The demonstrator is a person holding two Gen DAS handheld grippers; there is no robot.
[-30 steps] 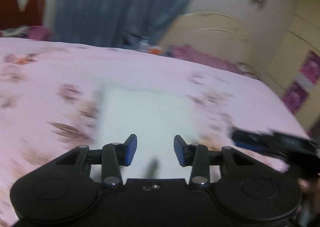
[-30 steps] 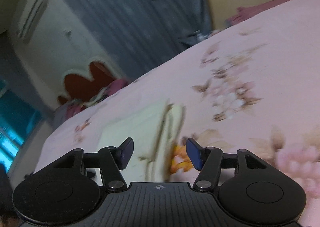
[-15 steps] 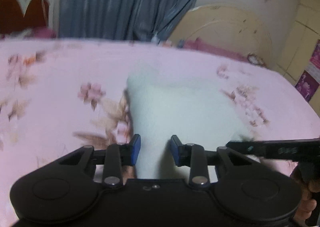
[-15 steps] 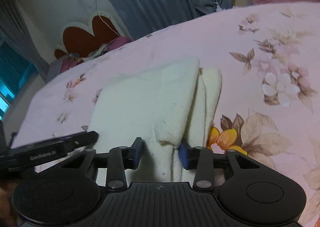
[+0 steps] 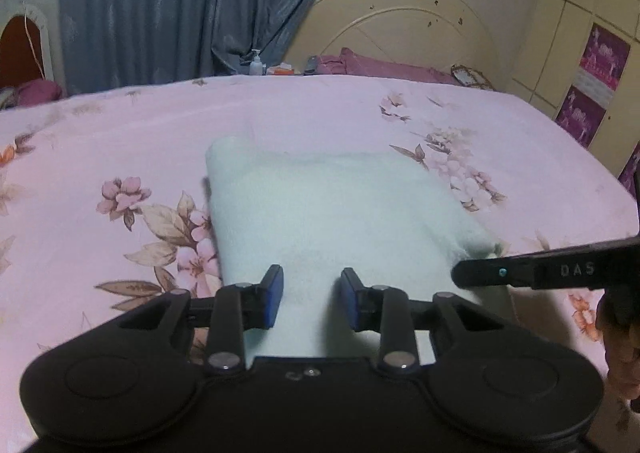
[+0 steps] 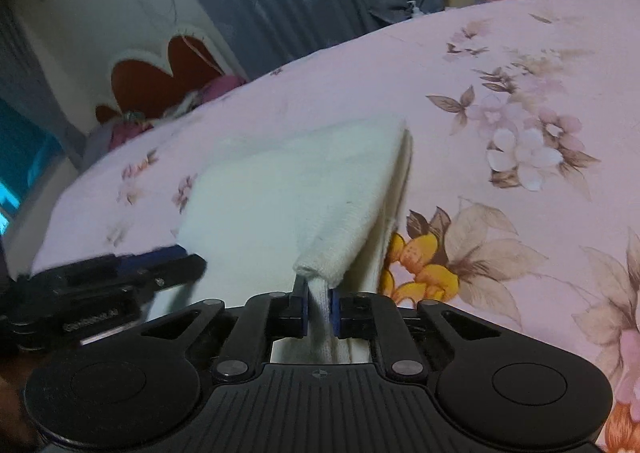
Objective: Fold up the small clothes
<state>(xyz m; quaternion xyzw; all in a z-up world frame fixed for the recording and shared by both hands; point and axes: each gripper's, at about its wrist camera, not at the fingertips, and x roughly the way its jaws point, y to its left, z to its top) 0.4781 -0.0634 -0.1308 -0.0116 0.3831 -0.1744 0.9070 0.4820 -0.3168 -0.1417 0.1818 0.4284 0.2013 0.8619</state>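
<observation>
A white knitted garment (image 5: 332, 209) lies folded on the pink floral bed; it also shows in the right wrist view (image 6: 288, 189). My left gripper (image 5: 310, 299) is open, its blue pads either side of the garment's near edge, not pinching it. My right gripper (image 6: 318, 305) is shut on the garment's near right corner, and the cloth bunches up between the blue pads. The right gripper's finger shows at the right of the left wrist view (image 5: 540, 273). The left gripper shows at the lower left of the right wrist view (image 6: 108, 277).
The pink floral bedspread (image 5: 120, 157) covers the bed. A cream headboard (image 5: 400, 29) and purple pillows (image 5: 380, 63) stand at the far side. Blue curtains (image 5: 180, 5) hang behind. A bottle (image 5: 256, 63) stands by the far edge. A wardrobe (image 5: 592, 33) is at the right.
Both grippers moved in over the garment's near edge. My right gripper shut on the garment's corner. My left gripper's jaws narrowed a little but stay open.
</observation>
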